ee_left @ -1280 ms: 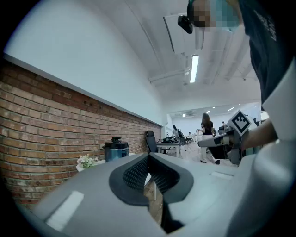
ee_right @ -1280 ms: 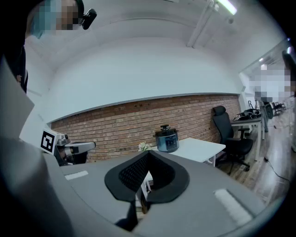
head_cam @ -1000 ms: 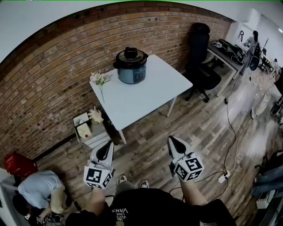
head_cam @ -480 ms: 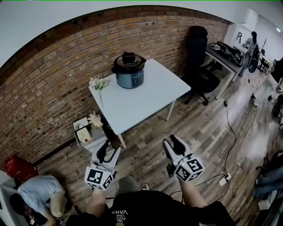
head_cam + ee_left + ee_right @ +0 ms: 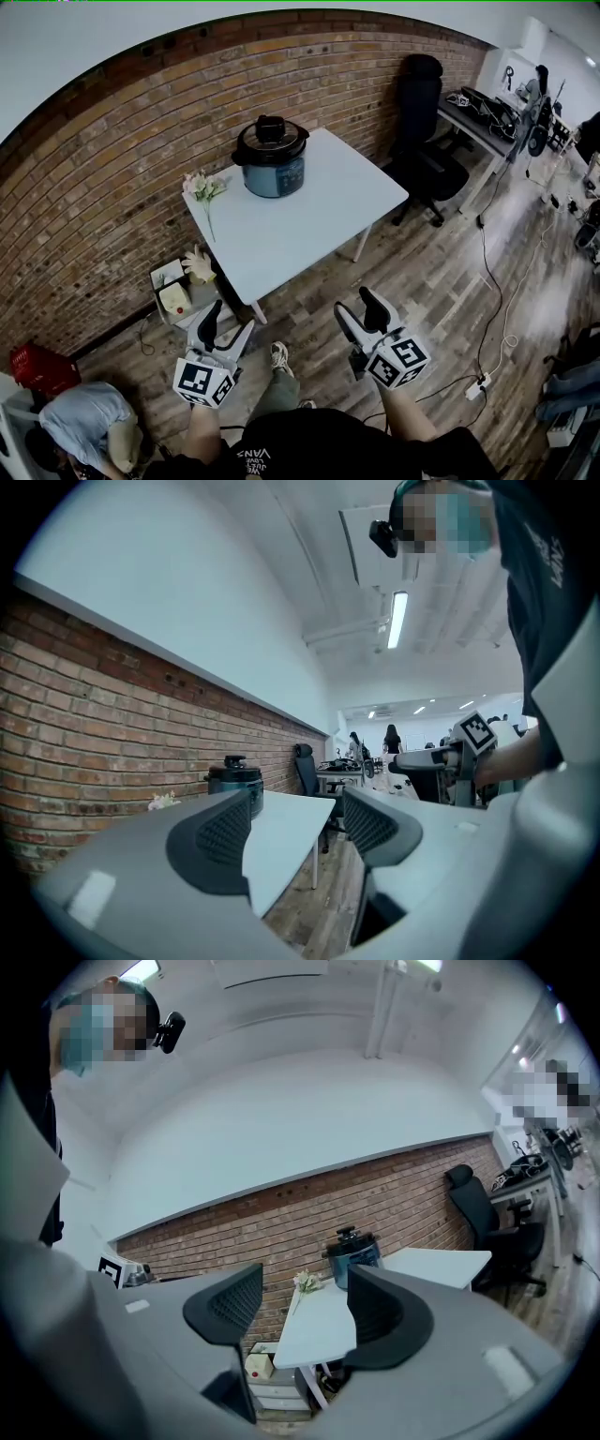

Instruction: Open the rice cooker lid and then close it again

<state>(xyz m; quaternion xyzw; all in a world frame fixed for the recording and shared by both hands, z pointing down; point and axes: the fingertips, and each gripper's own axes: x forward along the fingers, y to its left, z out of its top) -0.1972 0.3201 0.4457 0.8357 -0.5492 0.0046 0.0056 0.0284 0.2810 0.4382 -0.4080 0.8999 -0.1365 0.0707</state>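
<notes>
The dark blue rice cooker [image 5: 272,161] stands with its black lid [image 5: 270,139] down at the far corner of the white table [image 5: 309,211], by the brick wall. Both grippers are held level well short of the table, over the wooden floor. My left gripper [image 5: 228,323] has just been opening and now stands open with nothing between its fingers. My right gripper [image 5: 358,307] has also just opened wide and is empty. The cooker [image 5: 234,782] shows far off past the left gripper [image 5: 295,825], and the cooker [image 5: 352,1255] also shows beyond the right gripper [image 5: 305,1312].
A flower sprig [image 5: 202,187] lies on the table's left edge. A small drawer unit [image 5: 178,286] sits under that side. A black office chair [image 5: 427,112] and a desk [image 5: 483,108] stand to the right. Cables [image 5: 497,309] cross the floor. A person [image 5: 80,427] crouches at lower left.
Both grippers went from shut to open. The view has shifted slightly toward the table, and a foot has stepped forward between the grippers.
</notes>
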